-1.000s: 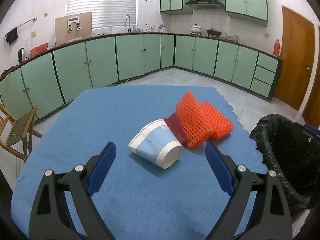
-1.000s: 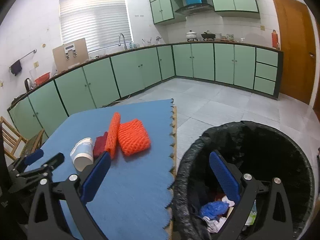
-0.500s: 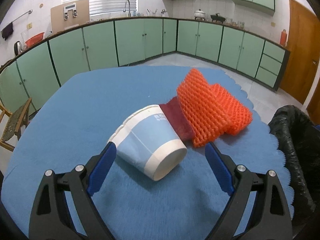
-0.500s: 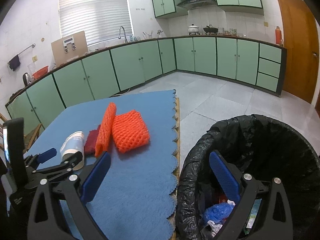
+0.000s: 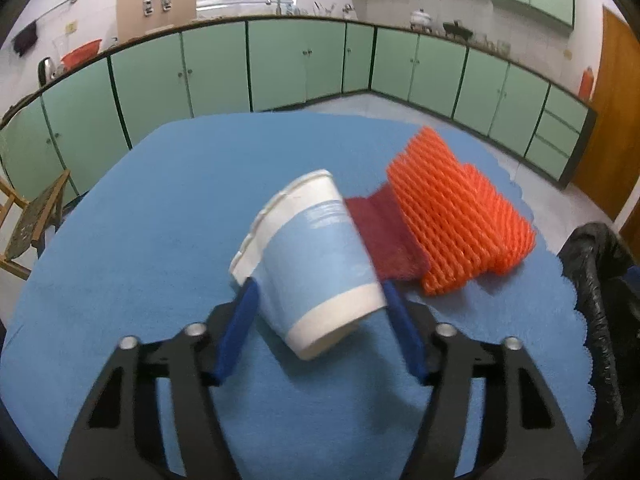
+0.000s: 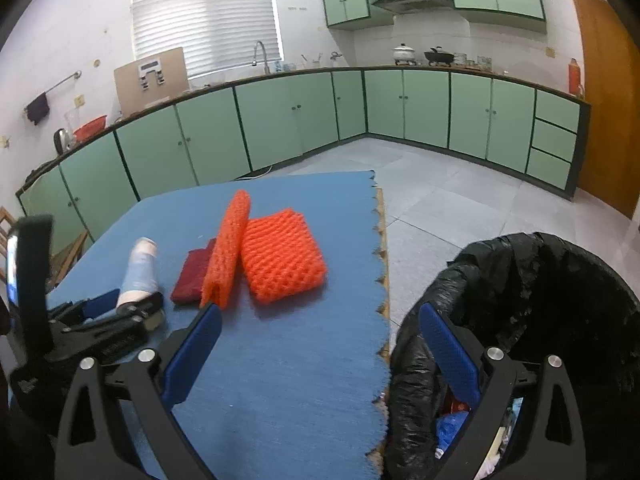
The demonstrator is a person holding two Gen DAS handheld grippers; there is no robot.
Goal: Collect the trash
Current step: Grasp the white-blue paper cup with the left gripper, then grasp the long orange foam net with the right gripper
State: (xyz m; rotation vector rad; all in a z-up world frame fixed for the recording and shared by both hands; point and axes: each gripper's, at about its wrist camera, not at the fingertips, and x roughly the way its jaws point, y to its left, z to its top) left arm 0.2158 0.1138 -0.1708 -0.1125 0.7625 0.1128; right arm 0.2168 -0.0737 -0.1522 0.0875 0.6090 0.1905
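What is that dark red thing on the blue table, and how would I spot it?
Look at the blue mat covering the table beside the black-lined trash bin. Between the paper cup and the orange foam netting lies a flat dark red piece, partly tucked under the netting; its colour sets it apart.

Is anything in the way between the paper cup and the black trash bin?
Partly. The paper cup sits between the closing left gripper jaws. The orange foam net and dark red piece lie toward the bin; lifting over them looks clear.
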